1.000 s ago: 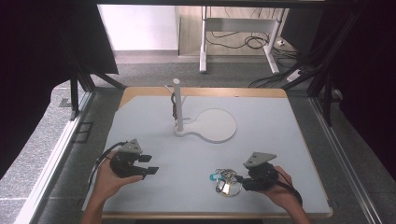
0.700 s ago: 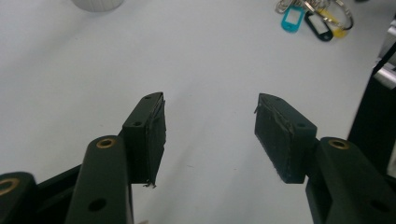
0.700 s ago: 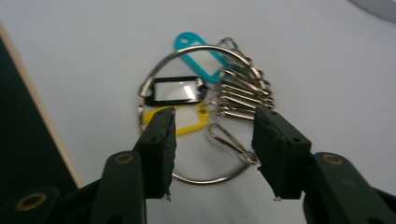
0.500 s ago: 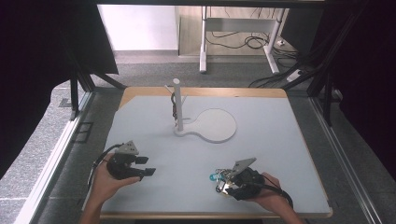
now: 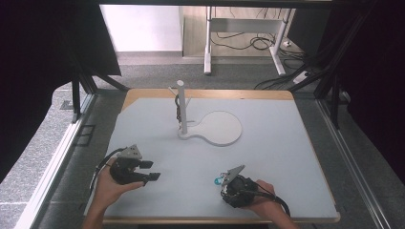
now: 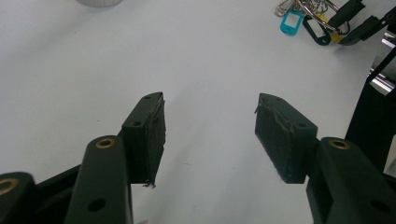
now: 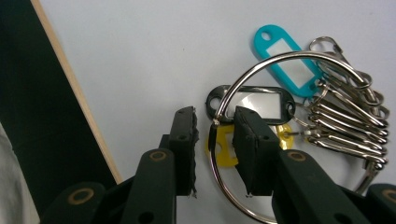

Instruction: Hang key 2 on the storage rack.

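My right gripper (image 7: 214,135) is down on the key ring (image 7: 261,74) near the front edge of the table (image 5: 286,143). Its jaws have just been closing, and the big metal ring's wire runs between them. There is a narrow gap left on the left pad side, and the wire sits at the right pad's edge; I cannot tell if the pads press it yet. The ring lies flat on the white mat with 3 tags on it: a teal tag (image 7: 287,58), a black tag (image 7: 254,102) and a yellow tag (image 7: 222,149) partly under the right jaw. A bunch of small split rings (image 7: 348,121) hangs off its far side.

In the high view the right gripper (image 5: 228,183) sits front-right, with the teal tag (image 5: 217,181) peeking out beside it.

My left gripper (image 6: 210,128) is spread wide with nothing between the pads, hovering over bare mat front-left (image 5: 148,171), well apart from the keys (image 6: 308,21).

The white stand (image 5: 210,128) with its upright post is at mid-table.
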### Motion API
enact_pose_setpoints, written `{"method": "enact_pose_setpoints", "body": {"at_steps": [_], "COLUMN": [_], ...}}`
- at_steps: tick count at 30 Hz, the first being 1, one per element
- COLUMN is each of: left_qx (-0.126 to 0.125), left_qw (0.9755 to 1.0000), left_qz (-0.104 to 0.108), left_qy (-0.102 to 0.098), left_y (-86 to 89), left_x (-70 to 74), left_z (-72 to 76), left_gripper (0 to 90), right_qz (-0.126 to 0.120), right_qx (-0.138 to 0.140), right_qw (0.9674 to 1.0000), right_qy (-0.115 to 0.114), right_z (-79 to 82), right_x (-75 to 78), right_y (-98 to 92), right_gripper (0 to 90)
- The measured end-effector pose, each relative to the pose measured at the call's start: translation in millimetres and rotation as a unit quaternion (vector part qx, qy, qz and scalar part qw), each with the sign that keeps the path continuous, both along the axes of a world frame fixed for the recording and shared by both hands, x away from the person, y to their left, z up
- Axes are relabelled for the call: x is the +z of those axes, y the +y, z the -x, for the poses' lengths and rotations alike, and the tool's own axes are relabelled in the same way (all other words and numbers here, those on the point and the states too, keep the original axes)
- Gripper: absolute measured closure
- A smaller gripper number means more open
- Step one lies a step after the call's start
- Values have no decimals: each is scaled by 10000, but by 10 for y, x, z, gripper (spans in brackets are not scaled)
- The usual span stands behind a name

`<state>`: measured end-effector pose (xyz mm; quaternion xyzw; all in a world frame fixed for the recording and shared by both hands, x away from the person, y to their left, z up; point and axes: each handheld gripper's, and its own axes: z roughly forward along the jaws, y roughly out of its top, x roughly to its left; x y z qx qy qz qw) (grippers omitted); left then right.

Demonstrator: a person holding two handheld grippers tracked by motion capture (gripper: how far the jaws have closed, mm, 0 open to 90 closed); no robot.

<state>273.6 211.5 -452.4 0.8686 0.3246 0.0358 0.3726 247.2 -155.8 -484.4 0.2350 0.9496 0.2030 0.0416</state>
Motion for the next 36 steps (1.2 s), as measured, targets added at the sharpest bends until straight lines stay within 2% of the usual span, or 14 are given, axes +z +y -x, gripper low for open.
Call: {"method": "enact_pose_setpoints", "body": {"at_steps": [2,9,11,13,16,19,22,26,32,36], "left_qx": [-19,-39,-42,-57,-54,-77,-77,-78,-62,-73], "left_qw": [10000,9998,9998,9998,9998,9998,9998,9999,9999,9999], "left_qz": [37,190,192,193,190,178,164,140,124,104], "left_qy": [-2,10,10,15,14,-10,-2,-8,-1,3], "left_y": [1,19,22,23,23,27,26,20,11,13], "left_x": [3,30,31,32,29,29,26,19,9,10], "left_z": [5,28,30,32,32,28,27,26,28,29], "left_gripper": [433,430,430,430,430,430,430,429,428,428], "right_qz": [-60,144,116,73,-157,-456,-890,-1225,-1268,-1381], "right_qx": [-27,-195,-269,-286,-395,-484,-597,-687,-748,-873], "right_qw": [10000,9996,9992,9990,9976,9946,9878,9819,9818,9775], "right_qy": [54,151,262,332,550,799,1127,1274,1200,1335], "right_z": [-11,-57,-101,-130,-187,-246,-318,-399,-489,-590], "right_x": [0,23,35,36,42,71,129,237,402,494], "right_y": [7,64,68,56,18,-39,-114,-204,-282,-354], "right_gripper": [712,811,859,865,869,870,870,869,868,868]}}
